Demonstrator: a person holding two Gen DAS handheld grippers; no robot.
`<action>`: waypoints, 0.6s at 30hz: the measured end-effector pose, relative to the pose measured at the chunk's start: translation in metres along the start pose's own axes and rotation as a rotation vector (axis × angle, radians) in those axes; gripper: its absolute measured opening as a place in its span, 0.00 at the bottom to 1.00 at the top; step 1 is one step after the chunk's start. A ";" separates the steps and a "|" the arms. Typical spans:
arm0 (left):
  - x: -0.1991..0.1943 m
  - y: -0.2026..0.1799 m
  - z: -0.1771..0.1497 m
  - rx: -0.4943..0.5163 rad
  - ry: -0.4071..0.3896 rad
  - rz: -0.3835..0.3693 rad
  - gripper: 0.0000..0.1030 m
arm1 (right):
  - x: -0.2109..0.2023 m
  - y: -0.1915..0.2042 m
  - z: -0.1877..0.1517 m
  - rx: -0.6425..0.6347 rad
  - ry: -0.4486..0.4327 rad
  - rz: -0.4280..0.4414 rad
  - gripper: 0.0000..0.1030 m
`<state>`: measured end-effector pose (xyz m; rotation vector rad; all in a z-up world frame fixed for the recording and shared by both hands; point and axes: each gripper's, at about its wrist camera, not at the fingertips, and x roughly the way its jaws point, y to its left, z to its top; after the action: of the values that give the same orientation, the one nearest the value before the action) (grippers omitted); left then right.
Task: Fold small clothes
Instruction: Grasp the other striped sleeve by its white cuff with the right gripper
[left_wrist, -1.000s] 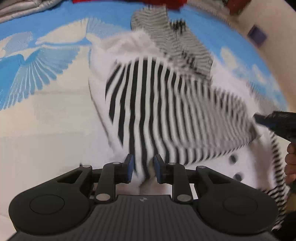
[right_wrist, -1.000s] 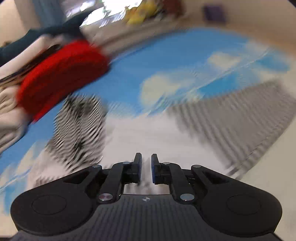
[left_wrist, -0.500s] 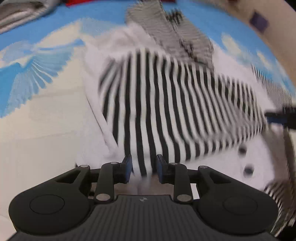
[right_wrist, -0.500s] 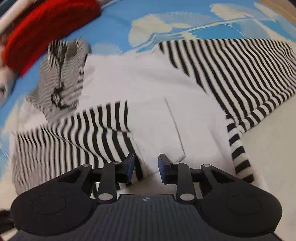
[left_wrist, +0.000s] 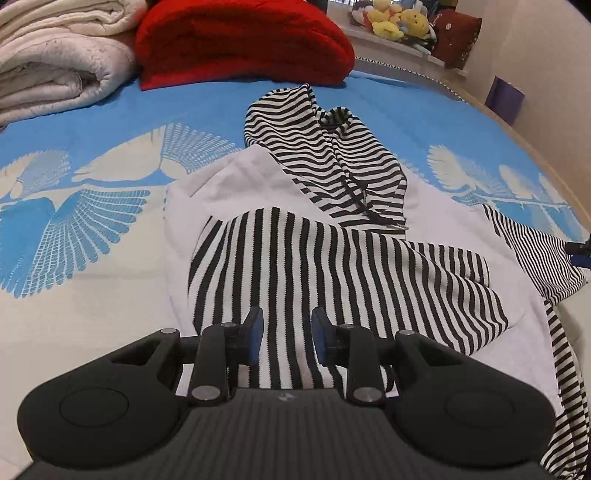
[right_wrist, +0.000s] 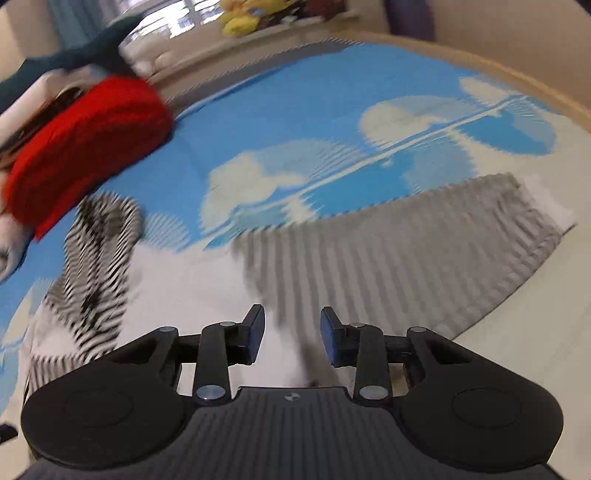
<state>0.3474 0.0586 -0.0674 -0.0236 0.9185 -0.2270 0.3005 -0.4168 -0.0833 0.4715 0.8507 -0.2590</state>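
Note:
A small white hoodie (left_wrist: 236, 184) with black-and-white striped sleeves and hood (left_wrist: 325, 147) lies on the bed. One striped sleeve (left_wrist: 332, 266) lies folded across the white body. My left gripper (left_wrist: 286, 338) is open just above that sleeve's near end, holding nothing. The other striped sleeve (left_wrist: 539, 254) stretches out to the right. In the blurred right wrist view my right gripper (right_wrist: 291, 332) is open and empty over the white body (right_wrist: 207, 280), with that sleeve (right_wrist: 406, 258) spread ahead and the hood (right_wrist: 99, 258) at left.
The bed cover (left_wrist: 92, 206) is blue and cream with a wing pattern. A red folded blanket (left_wrist: 240, 40) and a rolled cream quilt (left_wrist: 55, 55) lie at the head. Stuffed toys (left_wrist: 395, 22) sit on a far ledge. The wall (left_wrist: 546, 74) is at right.
The left gripper let go of the striped sleeve, which now lies flat across the body. The right gripper opened wider and swung from looking down at the hoodie toward the outstretched sleeve.

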 end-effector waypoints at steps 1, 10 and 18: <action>0.001 -0.001 0.000 0.000 0.002 -0.002 0.30 | 0.001 -0.011 0.006 0.016 -0.011 -0.010 0.34; 0.013 -0.009 0.000 0.018 0.023 -0.011 0.30 | 0.024 -0.136 0.026 0.235 -0.037 -0.158 0.34; 0.020 -0.010 0.001 -0.009 0.040 -0.028 0.30 | 0.039 -0.215 0.017 0.511 -0.053 -0.191 0.34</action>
<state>0.3578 0.0451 -0.0815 -0.0407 0.9591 -0.2501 0.2502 -0.6131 -0.1669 0.8555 0.7755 -0.6704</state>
